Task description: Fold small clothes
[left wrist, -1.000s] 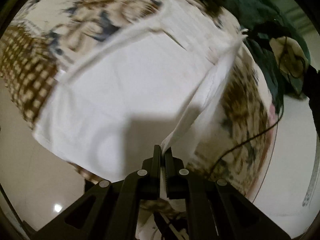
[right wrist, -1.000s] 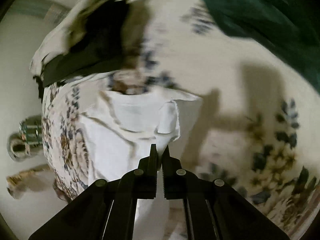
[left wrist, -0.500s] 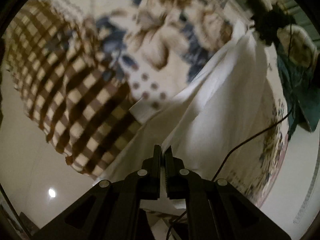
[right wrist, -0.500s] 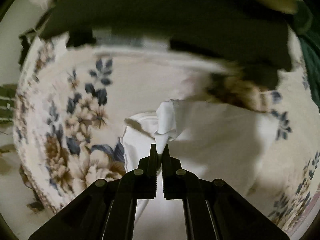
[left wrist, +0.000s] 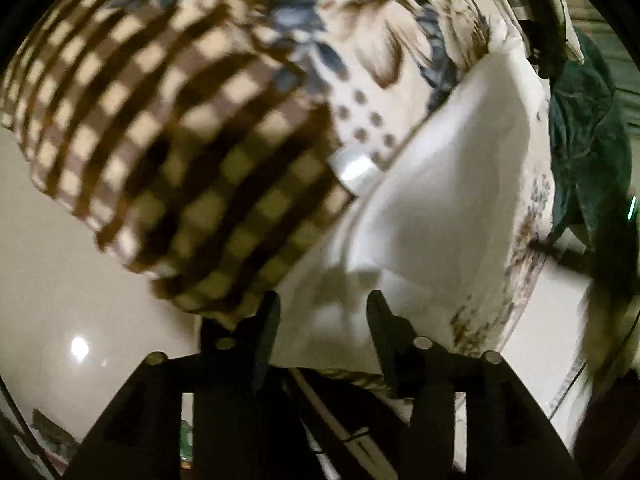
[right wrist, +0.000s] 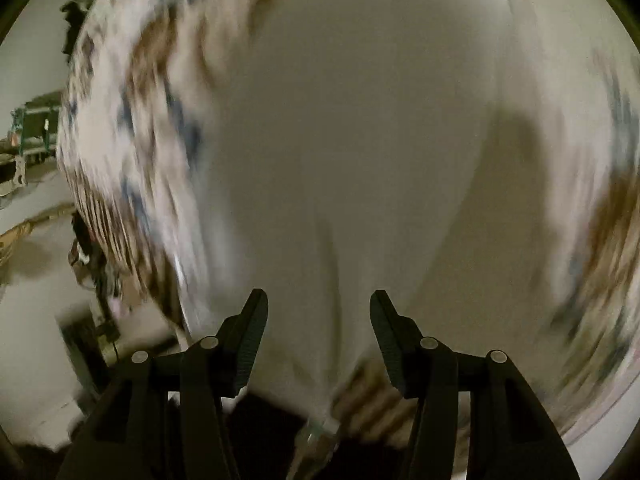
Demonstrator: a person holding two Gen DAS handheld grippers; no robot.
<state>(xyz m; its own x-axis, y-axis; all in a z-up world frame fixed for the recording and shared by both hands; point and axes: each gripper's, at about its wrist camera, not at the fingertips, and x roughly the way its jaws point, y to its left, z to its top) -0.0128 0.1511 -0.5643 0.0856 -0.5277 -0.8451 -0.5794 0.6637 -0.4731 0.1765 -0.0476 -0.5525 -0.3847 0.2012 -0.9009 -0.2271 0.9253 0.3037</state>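
Both grippers have just been opening, and the left gripper (left wrist: 322, 308) and right gripper (right wrist: 318, 306) now hover with jaws roughly half spread and nothing pinched, so my guess is a fold was just dropped into place. The white garment (left wrist: 448, 208) lies flat on the floral bedspread (left wrist: 380, 20), right under both sets of jaws, with a brown checked cloth (left wrist: 168, 152) butting against its edge in the left view. The right view is too blurred for the hems, though bare bedspread shows on both sides.
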